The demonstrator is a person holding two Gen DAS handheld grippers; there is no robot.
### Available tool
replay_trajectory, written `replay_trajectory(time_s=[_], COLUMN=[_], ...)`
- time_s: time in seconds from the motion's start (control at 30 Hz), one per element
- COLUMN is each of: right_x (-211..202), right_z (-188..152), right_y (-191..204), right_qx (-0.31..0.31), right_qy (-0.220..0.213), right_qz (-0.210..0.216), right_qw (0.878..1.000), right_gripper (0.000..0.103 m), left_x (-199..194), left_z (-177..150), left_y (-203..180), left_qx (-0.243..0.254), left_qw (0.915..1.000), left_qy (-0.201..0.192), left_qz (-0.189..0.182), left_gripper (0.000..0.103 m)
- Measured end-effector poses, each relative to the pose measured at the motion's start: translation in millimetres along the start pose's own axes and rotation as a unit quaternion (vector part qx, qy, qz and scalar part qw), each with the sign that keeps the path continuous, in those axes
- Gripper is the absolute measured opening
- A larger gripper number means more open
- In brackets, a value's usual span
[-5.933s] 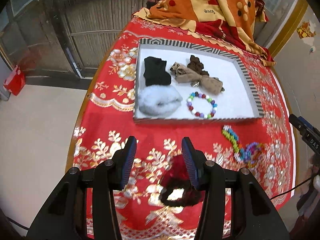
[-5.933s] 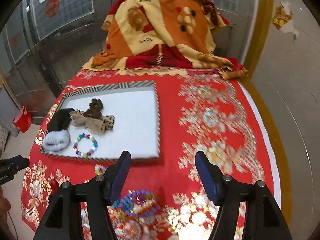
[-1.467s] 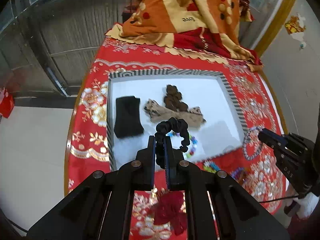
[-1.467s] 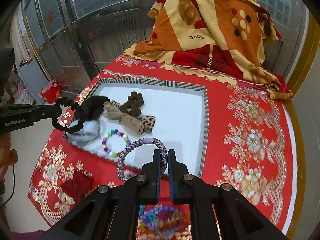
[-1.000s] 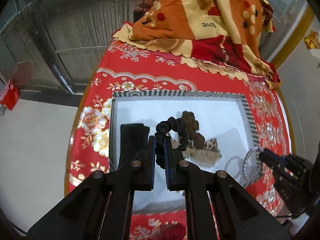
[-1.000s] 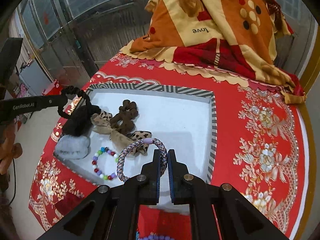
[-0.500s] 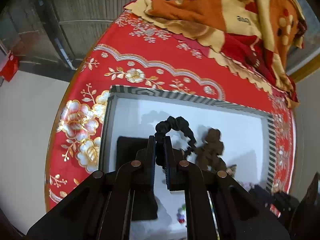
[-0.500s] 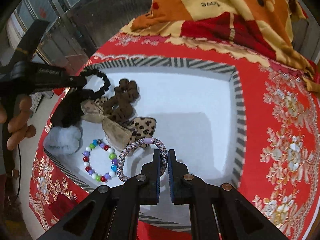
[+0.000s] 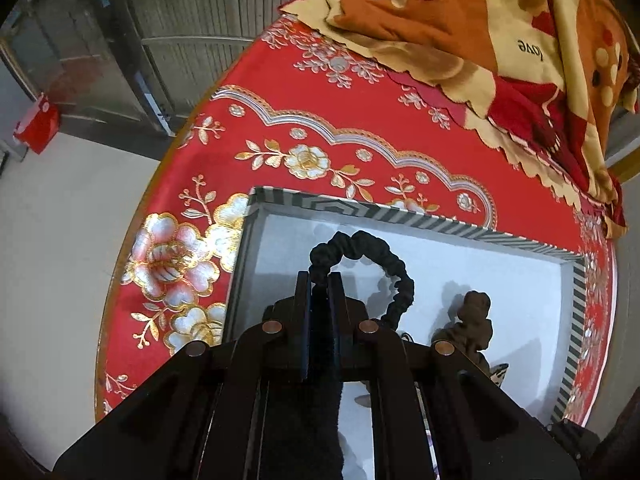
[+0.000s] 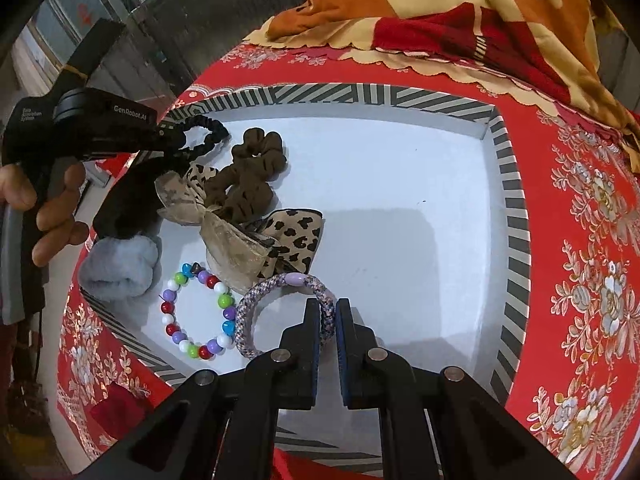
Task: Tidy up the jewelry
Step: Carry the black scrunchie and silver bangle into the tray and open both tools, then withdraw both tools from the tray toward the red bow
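Note:
A white tray with a striped rim [image 10: 508, 184] lies on the red tablecloth. My left gripper [image 9: 320, 280] is shut on a black ruffled hair tie [image 9: 384, 258] and holds it over the tray's far left corner; it also shows in the right wrist view [image 10: 204, 130]. My right gripper [image 10: 329, 306] is shut on a purple braided hair band [image 10: 256, 304] low over the tray's near part. In the tray lie a brown scrunchie [image 10: 252, 172], a leopard bow [image 10: 248, 232], a bead bracelet [image 10: 196, 316], a grey fluffy band [image 10: 120, 268] and a black band [image 10: 132, 204].
A folded orange and red blanket [image 9: 500, 32] lies at the table's far end. A dark red scrunchie [image 10: 116, 412] lies on the cloth in front of the tray. The table edge [image 9: 128, 240] drops to the floor on the left.
Both grippers have moved forward and lower over the tray. The black hair tie is now near the tray's far left corner; the purple band is beside the bead bracelet.

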State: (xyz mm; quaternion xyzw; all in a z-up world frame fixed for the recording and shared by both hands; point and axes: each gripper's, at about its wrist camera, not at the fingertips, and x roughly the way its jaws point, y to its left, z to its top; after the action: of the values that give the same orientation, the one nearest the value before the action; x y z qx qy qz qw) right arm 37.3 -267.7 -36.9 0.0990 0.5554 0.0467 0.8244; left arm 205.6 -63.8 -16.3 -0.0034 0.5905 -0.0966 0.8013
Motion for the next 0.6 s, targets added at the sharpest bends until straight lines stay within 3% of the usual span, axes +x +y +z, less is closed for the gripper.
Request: replay_trajectory(time_s=[0.07, 0.13, 0.23, 0.6], right_x=[-2, -4, -8, -58], right_z=[0, -2, -4, -18], right_y=[-1, -2, -2, 4], right_qx=[0.003, 0.01, 0.014, 0.03], right_qy=[-0.001, -0.004, -0.006, -0.054], right_qz=[-0.002, 0.002, 0.0, -0.025], right_qw=[1.0, 1.0, 1.0, 0.998], right_gripper=[0.016, 0.033, 0.033, 0.033], left_x=[-2, -6, -15, -68], left_z=[-1, -4, -10, -48], left_y=[2, 2, 0, -1], left_qx=[-0.002, 0.002, 0.014, 0.038], left_qw=[1.0, 1.0, 0.9998, 0.9975], left_qy=[0.0, -0.004, -0.016, -0.058], left_qz=[-0.002, 0.0, 0.004, 0.008], left_gripper=[0.016, 0.034, 0.042, 0.043])
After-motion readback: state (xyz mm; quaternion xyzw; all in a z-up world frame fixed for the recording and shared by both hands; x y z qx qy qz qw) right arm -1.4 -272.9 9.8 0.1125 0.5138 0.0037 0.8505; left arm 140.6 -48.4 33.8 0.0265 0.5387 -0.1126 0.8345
